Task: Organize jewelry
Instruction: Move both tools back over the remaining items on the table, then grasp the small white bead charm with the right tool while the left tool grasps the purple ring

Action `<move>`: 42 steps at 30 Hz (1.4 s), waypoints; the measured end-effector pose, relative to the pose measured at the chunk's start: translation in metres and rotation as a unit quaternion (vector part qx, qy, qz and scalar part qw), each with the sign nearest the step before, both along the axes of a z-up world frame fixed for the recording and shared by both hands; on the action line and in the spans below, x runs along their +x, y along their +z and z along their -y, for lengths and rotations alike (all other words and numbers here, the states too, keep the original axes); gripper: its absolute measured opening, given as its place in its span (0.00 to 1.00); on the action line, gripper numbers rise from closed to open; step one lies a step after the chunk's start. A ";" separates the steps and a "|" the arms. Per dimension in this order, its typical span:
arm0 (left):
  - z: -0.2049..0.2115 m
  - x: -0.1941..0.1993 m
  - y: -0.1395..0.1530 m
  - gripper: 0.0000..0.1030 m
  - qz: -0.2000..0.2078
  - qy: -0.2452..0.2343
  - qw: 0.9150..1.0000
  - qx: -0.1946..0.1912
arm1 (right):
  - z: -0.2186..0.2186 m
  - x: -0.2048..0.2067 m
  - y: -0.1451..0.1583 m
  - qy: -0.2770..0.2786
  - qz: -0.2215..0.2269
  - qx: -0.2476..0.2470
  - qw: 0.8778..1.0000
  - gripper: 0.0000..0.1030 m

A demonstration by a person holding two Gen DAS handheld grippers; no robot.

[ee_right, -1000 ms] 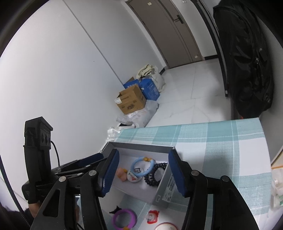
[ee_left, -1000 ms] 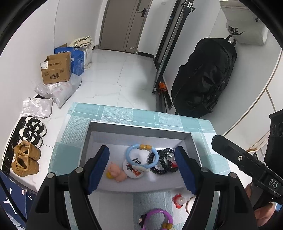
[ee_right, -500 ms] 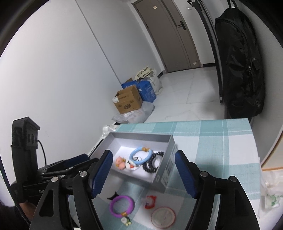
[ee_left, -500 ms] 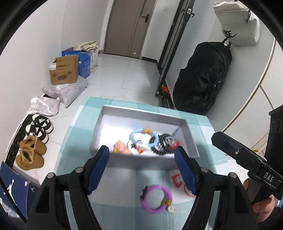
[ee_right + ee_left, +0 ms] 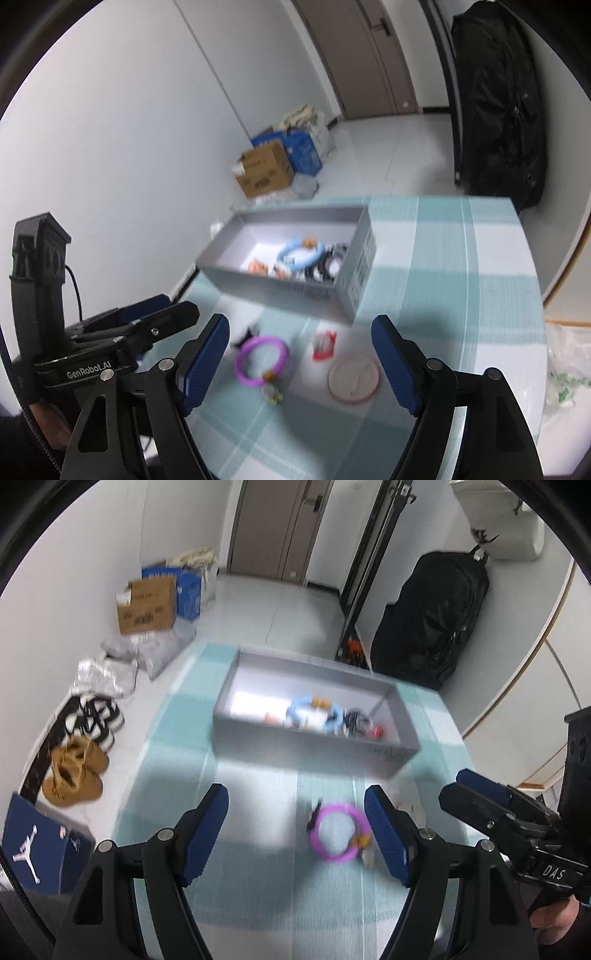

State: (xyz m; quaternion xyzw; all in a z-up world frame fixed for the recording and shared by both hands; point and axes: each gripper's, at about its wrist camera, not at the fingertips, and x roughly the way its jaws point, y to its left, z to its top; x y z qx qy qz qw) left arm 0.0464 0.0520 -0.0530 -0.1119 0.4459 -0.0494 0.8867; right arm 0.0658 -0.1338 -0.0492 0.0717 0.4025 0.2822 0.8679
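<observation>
An open grey box (image 5: 314, 746) (image 5: 280, 291) stands on the checked teal tablecloth (image 5: 251, 878). Inside it lie a blue ring bracelet (image 5: 293, 712) (image 5: 284, 253), a black bead bracelet (image 5: 356, 720) (image 5: 328, 262) and small charms. In front of the box, on the cloth, lie a purple bracelet (image 5: 334, 808) (image 5: 263, 339), a red charm (image 5: 324, 343) and a round pink-rimmed disc (image 5: 354, 380). My left gripper (image 5: 295, 790) hovers open above the cloth, with the purple bracelet below near its right finger. The jaws of my right gripper (image 5: 301, 318) are opening and hold nothing.
The table's right edge has a crumpled plastic bag (image 5: 565, 373). On the floor to the left are shoes (image 5: 74, 771), a cardboard box (image 5: 146, 605) and grey parcels. A black backpack (image 5: 428, 627) leans on the wall behind the table.
Both grippers have drawn back from the box, so the purple bracelet, red charm and disc now show in front of them. The right jaws have widened. The left jaws are unchanged.
</observation>
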 end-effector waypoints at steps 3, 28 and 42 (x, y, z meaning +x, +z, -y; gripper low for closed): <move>0.000 -0.004 -0.008 0.70 -0.023 -0.007 1.000 -0.017 | -0.005 -0.007 -0.009 0.013 -0.009 -0.020 1.000 0.77; -0.024 -0.012 -0.007 0.70 -0.021 0.034 0.999 -0.027 | -0.056 -0.025 -0.051 0.102 -0.022 -0.113 0.988 0.51; -0.020 -0.013 -0.006 0.70 -0.016 0.019 1.000 -0.019 | -0.065 -0.025 -0.054 0.108 -0.003 -0.150 0.983 0.12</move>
